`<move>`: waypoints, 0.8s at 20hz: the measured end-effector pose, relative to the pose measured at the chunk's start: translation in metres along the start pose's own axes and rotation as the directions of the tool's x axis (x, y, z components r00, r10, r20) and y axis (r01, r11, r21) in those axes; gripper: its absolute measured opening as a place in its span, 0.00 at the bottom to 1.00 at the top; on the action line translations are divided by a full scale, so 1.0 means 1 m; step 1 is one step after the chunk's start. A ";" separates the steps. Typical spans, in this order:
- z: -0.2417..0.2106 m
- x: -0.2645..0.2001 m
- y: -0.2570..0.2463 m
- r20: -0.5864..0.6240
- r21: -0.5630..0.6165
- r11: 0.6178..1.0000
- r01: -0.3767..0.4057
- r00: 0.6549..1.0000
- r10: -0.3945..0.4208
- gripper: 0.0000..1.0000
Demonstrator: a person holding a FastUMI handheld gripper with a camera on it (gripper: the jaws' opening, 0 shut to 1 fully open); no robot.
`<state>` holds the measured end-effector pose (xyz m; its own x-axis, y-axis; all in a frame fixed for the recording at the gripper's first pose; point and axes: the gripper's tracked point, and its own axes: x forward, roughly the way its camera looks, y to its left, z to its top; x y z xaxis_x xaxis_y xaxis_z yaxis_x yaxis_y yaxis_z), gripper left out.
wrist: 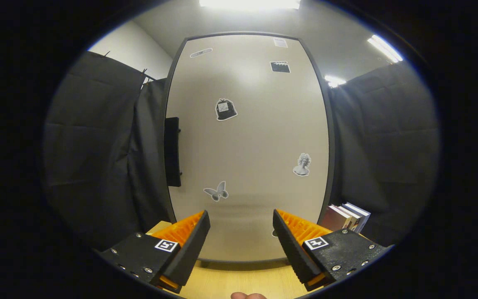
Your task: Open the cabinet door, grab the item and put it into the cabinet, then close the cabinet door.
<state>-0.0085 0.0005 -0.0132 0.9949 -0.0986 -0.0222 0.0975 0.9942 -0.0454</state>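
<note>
None of the three steps looks done from where I sit: my gripper (241,232) hangs with fingers spread and empty before the cabinet door (247,145), which is shut, its dark handle (172,151) off to the left, and I cannot tell which item is meant, perhaps the books (345,216)

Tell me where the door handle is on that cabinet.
In the gripper view the black handle sits on the left edge of the closed cabinet door, about mid-height, beyond the open claw, above the butterfly sticker.
</note>
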 end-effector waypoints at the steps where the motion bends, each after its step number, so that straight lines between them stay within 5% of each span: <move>1: 0.004 -0.002 0.003 0.005 -0.012 1.000 0.003 1.000 -0.003 0.95; 16: 0.005 0.003 0.005 -0.031 0.013 1.000 0.019 0.999 -0.018 0.95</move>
<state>-0.0049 0.0055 -0.0086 0.9917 -0.1180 -0.0519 0.1164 0.9927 -0.0331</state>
